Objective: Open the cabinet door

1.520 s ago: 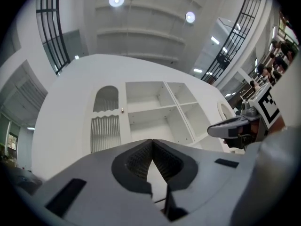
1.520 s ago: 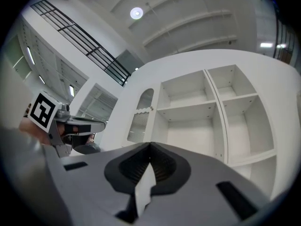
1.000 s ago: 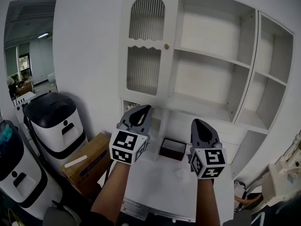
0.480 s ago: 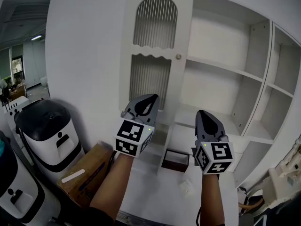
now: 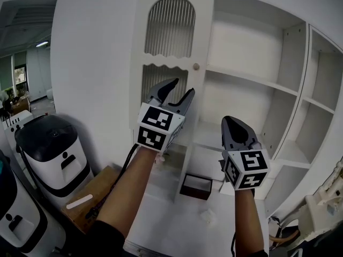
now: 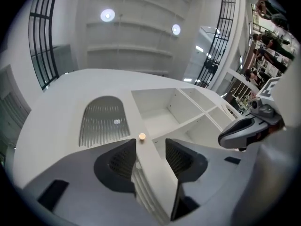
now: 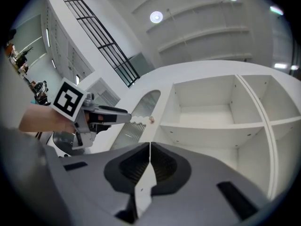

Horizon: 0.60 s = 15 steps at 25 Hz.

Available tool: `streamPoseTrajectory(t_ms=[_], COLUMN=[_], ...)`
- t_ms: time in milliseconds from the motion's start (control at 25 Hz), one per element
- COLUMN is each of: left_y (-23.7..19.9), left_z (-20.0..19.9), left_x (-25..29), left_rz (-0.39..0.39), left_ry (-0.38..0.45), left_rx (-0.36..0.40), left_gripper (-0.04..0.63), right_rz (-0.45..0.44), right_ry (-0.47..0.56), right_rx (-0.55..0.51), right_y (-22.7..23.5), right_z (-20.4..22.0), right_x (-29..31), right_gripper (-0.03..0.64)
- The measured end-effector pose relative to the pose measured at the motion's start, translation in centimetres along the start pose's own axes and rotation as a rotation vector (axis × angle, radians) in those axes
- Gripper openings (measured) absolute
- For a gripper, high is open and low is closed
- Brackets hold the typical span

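Note:
The white cabinet door (image 5: 169, 52) has two ribbed glass panels and a small round knob (image 5: 196, 66) on its right edge. It stands a little ajar from the shelf unit. My left gripper (image 5: 183, 87) is raised in front of the door's lower panel, just below and left of the knob. Its jaws are opening with nothing held; in the left gripper view (image 6: 146, 147) the door's edge and knob (image 6: 142, 136) show beyond the gap. My right gripper (image 5: 229, 121) is lower and to the right, shut and empty, with pads together in its own view (image 7: 149, 147).
Open white shelves (image 5: 252, 79) fill the right of the unit. A small dark box (image 5: 195, 186) sits on the white counter (image 5: 171, 224). Black-and-white machines (image 5: 51, 143) and a cardboard box (image 5: 80, 205) stand at the left.
Both grippers have risen toward the cabinet. The left gripper climbed to just under the knob and its jaws went from shut to open. The right stayed shut.

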<state>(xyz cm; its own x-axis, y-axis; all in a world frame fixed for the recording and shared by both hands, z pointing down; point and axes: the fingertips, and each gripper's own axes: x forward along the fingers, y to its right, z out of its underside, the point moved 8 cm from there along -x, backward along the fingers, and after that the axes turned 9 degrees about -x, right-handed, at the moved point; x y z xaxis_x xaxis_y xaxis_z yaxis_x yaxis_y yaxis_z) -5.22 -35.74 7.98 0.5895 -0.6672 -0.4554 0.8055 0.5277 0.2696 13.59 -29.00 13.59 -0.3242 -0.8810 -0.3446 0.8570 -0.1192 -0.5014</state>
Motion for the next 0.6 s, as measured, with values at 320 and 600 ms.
streamPoseTrajectory(t_ms=[320,600], left_y=[-2.3,-2.2], left_z=[-0.7,-0.1], left_x=[6.3,9.8], left_rz=[-0.008,-0.002], left_ry=[-0.065,-0.075], left_rx=[0.037,0.067], left_gripper=[0.196,0.196], right_rz=[0.008,0.019], right_ry=[-0.019,-0.035], right_rx=[-0.008,-0.019], right_y=[1.4,2.6], right_z=[0.9,1.8], right_x=[1.4,2.6], right_gripper=[0.021,0.021])
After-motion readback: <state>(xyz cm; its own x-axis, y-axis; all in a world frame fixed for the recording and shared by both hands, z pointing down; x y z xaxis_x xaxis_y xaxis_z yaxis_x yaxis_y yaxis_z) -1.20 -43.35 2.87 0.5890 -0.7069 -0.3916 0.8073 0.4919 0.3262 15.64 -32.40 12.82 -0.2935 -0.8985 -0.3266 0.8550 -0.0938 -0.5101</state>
